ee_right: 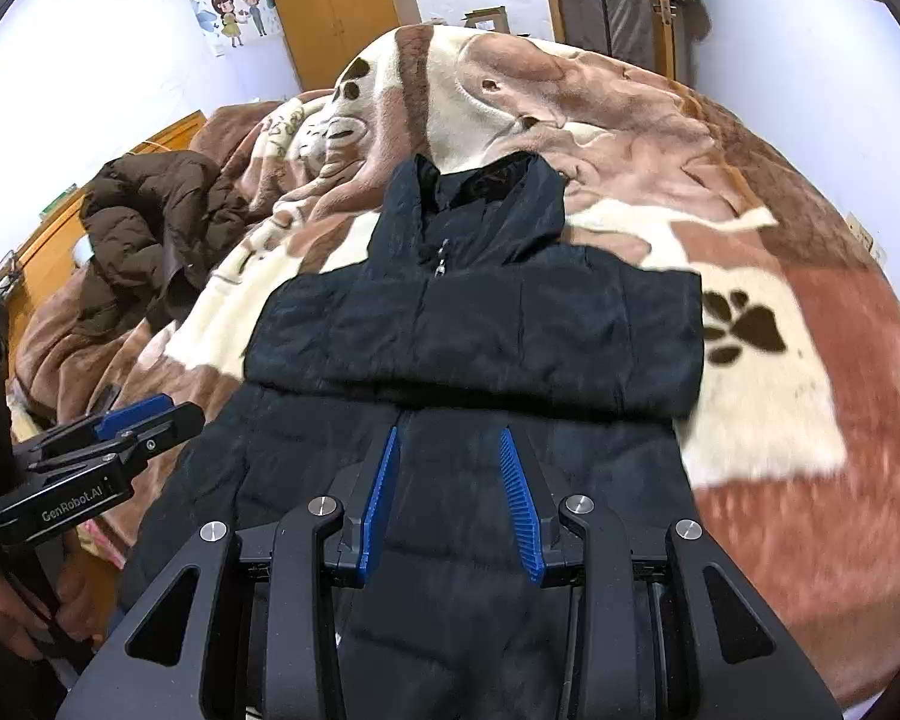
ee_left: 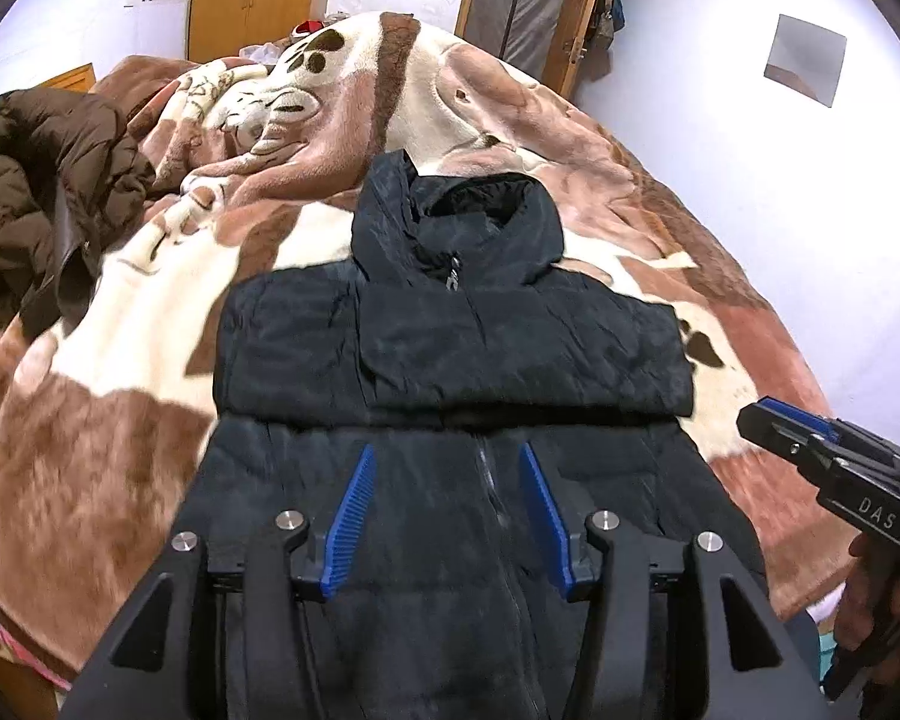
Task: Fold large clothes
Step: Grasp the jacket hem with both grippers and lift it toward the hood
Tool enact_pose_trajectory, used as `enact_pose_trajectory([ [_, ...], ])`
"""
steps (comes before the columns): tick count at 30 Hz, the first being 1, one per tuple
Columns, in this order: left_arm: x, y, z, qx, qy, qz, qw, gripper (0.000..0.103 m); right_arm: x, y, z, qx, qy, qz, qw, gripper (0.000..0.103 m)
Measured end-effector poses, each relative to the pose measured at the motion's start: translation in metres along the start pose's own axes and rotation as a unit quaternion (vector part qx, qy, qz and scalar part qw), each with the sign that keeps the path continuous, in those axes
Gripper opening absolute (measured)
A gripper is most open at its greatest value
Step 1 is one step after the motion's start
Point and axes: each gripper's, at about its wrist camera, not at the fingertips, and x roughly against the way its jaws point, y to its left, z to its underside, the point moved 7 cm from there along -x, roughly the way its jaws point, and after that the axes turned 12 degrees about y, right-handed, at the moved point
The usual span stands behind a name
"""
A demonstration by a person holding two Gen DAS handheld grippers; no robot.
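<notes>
Right, spread across the whole scene is a plush fleece blanket in brown, pink and cream with paw prints point(ee_left: 150, 324), covering the bed from the near edge to the far wall. On it, dead centre, lies the black quilted puffer jacket with a zip front point(ee_left: 450, 360), collar away from the cameras, hem close by. Both sleeves are laid across the chest in a flat band, one over the other, and the zip runs straight down the middle below them.

Over to the left, well apart from the black one, a dark brown puffer coat point(ee_left: 48, 192) sits in a crumpled heap on the blanket. Behind the bed stands a tall orange-brown wooden wardrobe point(ee_right: 330, 6), and beside it on the white wall hangs a cartoon poster of two children point(ee_right: 234, 6).

Now the tools. The left gripper point(ee_left: 447, 516) hangs above the jacket's lower body, its blue ribbed pads standing apart with only zip and fabric showing between them, nothing pinched. The right gripper point(ee_right: 450, 498) sits alongside, also over the lower front, its jaws parted a touch narrower and likewise empty. A hand point(ee_right: 12, 606) shows at the lower left in the right wrist view, wrapped round the left tool's handle.
</notes>
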Motion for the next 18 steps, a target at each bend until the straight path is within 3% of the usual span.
enact_pose_trajectory([
  [9,-0.057,0.031,-0.106,0.008,0.001,-0.006,1.0000,0.061,-0.050,-0.018,-0.090,0.026,0.001,0.020,0.999,0.036],
  [16,-0.125,0.056,-0.186,0.031,0.016,-0.002,0.9994,0.064,-0.117,-0.054,-0.163,0.017,0.022,0.025,0.999,0.036],
  [18,-0.151,0.063,-0.205,0.040,0.025,-0.003,0.9989,0.065,-0.141,-0.067,-0.181,0.012,0.034,0.026,0.999,0.041],
])
